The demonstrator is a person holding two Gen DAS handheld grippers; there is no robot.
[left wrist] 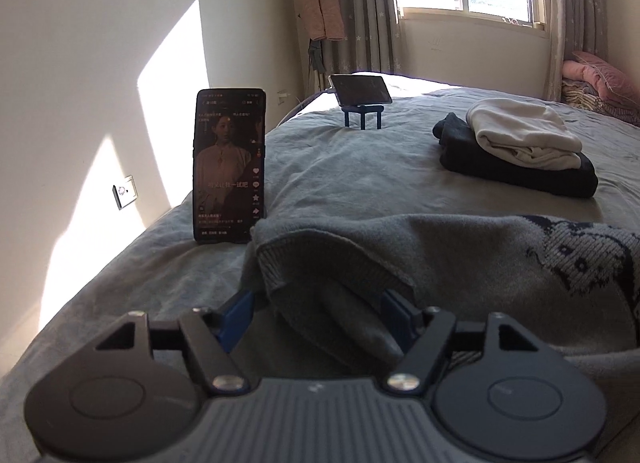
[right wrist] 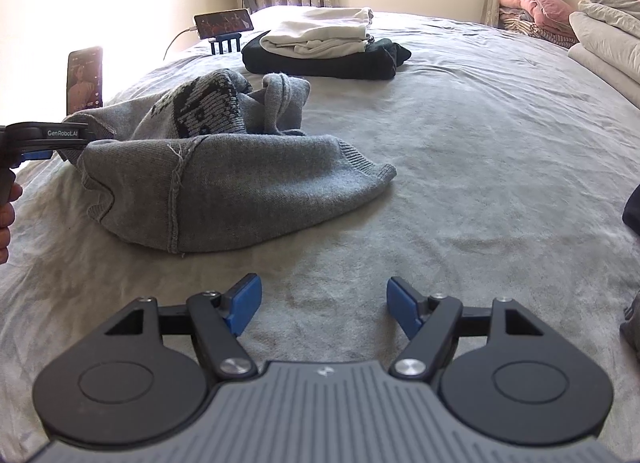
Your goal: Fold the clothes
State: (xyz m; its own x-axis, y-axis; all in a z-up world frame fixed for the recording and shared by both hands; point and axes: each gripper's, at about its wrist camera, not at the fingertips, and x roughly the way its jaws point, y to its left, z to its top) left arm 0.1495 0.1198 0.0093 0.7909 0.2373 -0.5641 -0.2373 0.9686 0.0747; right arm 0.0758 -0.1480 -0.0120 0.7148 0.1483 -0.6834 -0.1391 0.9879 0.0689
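A grey knitted sweater (right wrist: 240, 183) with a dark pattern lies bunched on the grey bed sheet (right wrist: 460, 143). In the left wrist view the sweater (left wrist: 460, 275) fills the foreground, and a fold of it lies between the wide-apart blue pads of my left gripper (left wrist: 320, 315). From the right wrist view the left gripper (right wrist: 60, 143) is at the sweater's left edge. My right gripper (right wrist: 322, 303) is open and empty, low over bare sheet in front of the sweater.
A stack of folded clothes, white on black (right wrist: 324, 47), lies further back on the bed. A phone (left wrist: 230, 167) stands upright at the left bed edge. Another phone on a blue stand (left wrist: 362, 93) is near the far edge. Pillows and bedding (right wrist: 600, 23) are on the right.
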